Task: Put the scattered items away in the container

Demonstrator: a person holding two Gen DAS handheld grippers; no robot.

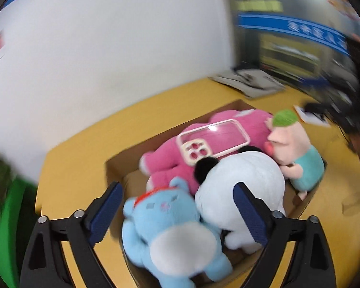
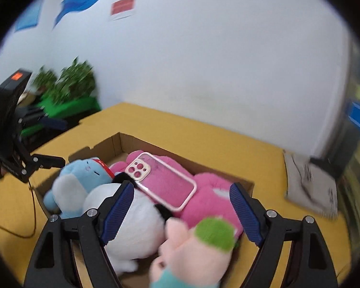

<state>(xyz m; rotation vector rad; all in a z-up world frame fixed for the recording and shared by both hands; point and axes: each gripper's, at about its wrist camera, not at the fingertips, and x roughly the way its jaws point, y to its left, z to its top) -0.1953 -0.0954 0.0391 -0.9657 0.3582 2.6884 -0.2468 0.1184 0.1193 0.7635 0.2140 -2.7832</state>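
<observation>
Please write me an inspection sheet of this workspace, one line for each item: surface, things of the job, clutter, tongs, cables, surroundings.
Surface: yellow wooden table, bare around the box.
Job's things: open brown cardboard box holds a pink plush toy, a light blue plush toy, a white plush toy with black ears and a peach plush doll with green hair; a clear phone case with pink rim lies on the pink toy.
Clutter: grey printed papers on the table's far edge.
Tongs: left tongs open, above the blue toy; right tongs open, empty.
Cables: thin dark cable beside the box.
Surroundings: white wall, green plants.
</observation>
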